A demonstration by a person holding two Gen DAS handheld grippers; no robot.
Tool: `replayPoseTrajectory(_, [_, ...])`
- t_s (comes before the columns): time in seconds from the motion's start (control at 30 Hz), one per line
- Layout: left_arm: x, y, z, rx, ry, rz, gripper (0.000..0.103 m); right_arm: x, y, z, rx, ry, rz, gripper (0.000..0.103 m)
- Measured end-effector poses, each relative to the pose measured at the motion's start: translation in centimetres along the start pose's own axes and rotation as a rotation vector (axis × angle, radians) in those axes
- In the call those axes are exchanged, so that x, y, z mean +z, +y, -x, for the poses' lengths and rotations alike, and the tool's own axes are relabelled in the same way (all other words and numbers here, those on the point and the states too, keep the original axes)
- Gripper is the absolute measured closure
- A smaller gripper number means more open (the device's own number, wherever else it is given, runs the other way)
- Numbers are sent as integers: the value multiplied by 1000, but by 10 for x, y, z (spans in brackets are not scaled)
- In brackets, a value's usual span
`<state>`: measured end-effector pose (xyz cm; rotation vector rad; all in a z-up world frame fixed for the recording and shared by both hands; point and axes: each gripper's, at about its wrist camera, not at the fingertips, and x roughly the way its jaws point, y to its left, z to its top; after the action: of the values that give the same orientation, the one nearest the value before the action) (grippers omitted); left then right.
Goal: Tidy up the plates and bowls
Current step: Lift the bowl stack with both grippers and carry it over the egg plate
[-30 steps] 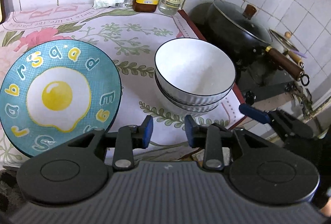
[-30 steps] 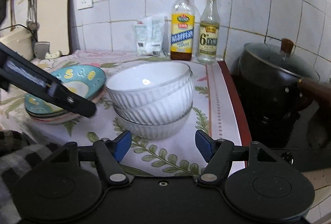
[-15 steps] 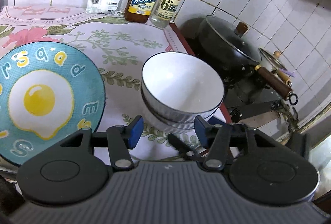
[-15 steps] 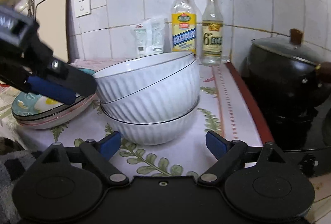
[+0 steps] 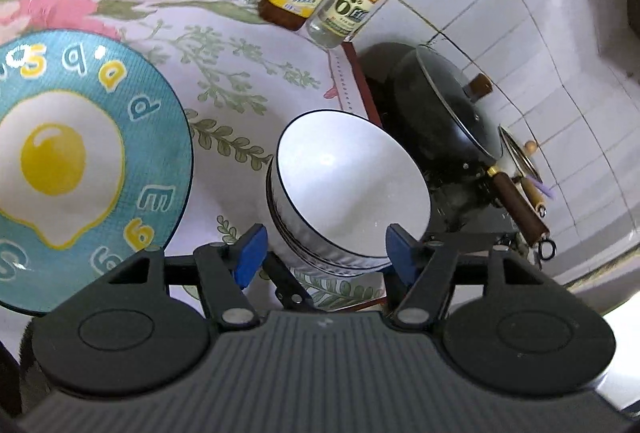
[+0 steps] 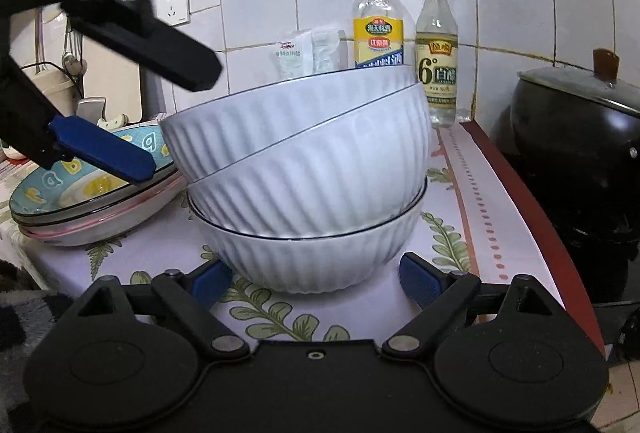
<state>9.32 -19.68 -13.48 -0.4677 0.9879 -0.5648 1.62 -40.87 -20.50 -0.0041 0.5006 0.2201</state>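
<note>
Three white ribbed bowls [image 6: 308, 169] are stacked on the flowered cloth; the top one sits tilted. In the left wrist view the stack [image 5: 352, 193] shows from above. A blue fried-egg plate [image 5: 80, 161] tops a stack of plates [image 6: 92, 209] to the left. My right gripper [image 6: 316, 279] is open, low at the counter edge, its fingers on either side of the bottom bowl's base. My left gripper [image 5: 324, 257] is open above the near rim of the bowl stack; it also shows in the right wrist view [image 6: 100, 153], over the plates.
Two bottles [image 6: 404, 29] and a white packet [image 6: 308, 51] stand against the tiled wall. A black lidded pot [image 6: 580, 141] sits on the stove at the right. A wall socket [image 6: 173, 3] and cutting board are at the back left.
Both grippers opened wider. The right gripper moved in closer and lower to the bowl stack. The left gripper moved right, over the bowls.
</note>
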Motion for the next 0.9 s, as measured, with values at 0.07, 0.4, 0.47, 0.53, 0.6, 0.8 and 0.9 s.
replayPoseTrajectory(0.07, [3, 3, -7, 18, 26, 47, 38, -1, 1, -1, 0, -10, 6, 10])
replayPoseTrajectory(0.4, [8, 3, -40, 89, 109, 162, 50, -3, 5, -4, 2, -50, 48, 10])
replayPoseTrajectory(0.47, [7, 3, -41, 101, 103, 168, 52, -5, 4, -5, 8, -58, 45, 10])
replayPoseTrajectory(0.53, [6, 3, -43, 107, 96, 159, 55, -6, 3, -5, 17, -63, 38, 11])
replayPoseTrajectory(0.6, [5, 2, -45, 122, 95, 138, 59, -10, 5, 0, 23, -64, 30, 12])
replayPoseTrajectory(0.8, [5, 10, -50, 114, 88, 152, 62, -7, 7, -1, 18, -39, 31, 13])
replayPoseTrajectory(0.9, [7, 7, -53, 126, 84, 137, 61, -9, 5, 0, 20, -52, 27, 13])
